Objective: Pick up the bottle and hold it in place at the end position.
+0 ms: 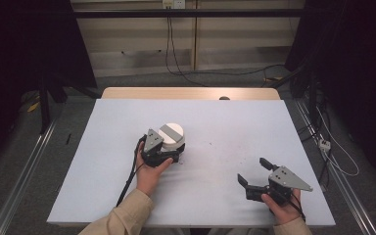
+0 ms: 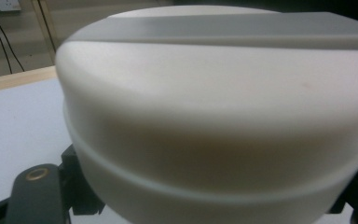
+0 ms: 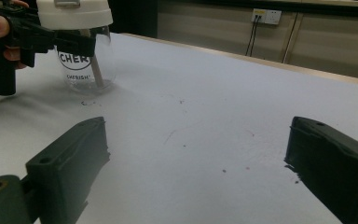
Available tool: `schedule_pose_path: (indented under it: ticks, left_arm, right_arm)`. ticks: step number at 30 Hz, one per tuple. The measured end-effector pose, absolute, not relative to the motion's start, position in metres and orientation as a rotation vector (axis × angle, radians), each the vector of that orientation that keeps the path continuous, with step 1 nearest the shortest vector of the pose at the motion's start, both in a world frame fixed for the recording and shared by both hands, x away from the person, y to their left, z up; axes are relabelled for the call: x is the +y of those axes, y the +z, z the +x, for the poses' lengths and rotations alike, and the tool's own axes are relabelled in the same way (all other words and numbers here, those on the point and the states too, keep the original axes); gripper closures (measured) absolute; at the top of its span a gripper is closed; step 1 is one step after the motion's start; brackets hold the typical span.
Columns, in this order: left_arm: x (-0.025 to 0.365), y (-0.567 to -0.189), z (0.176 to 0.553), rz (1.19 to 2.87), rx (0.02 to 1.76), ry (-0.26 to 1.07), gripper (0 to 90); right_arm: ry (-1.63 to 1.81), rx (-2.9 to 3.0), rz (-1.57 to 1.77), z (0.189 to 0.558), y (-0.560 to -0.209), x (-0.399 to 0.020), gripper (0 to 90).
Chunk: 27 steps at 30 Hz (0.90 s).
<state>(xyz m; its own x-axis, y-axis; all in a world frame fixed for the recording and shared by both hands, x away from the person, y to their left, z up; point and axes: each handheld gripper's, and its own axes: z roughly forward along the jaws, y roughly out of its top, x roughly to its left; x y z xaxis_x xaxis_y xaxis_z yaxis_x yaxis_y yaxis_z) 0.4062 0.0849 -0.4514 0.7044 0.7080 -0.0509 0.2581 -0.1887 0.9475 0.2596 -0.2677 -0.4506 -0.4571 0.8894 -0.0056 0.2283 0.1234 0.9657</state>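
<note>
A clear jar (image 3: pixel 85 70) with printed lettering and a white lid (image 1: pixel 171 133) crossed by a grey band stands upright left of the table's middle. My left gripper (image 1: pixel 172 152) is shut on the jar just under the lid, one black jaw on each side. In the left gripper view the lid (image 2: pixel 214 116) looms very close. My right gripper (image 1: pixel 253 171) rests near the front right of the table, open, with nothing between its jaws. In the right gripper view the bare table lies between its fingers (image 3: pixel 70 158).
A pale grey sheet (image 1: pixel 225 122) covers the wooden table, with a few small dark specks near its middle. Cables trail on the floor behind and to the right. Metal rails run along both sides of the table.
</note>
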Motion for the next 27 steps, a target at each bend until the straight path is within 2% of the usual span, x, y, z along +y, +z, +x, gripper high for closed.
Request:
schedule_pose_path:
  ticks: [27]
  left_arm:
    - [0.062,-0.443,0.425,1.800,0.683,0.462,18.4]
  right_arm:
    - [1.365,1.776,1.086,0.260,-0.450,-0.269,5.3]
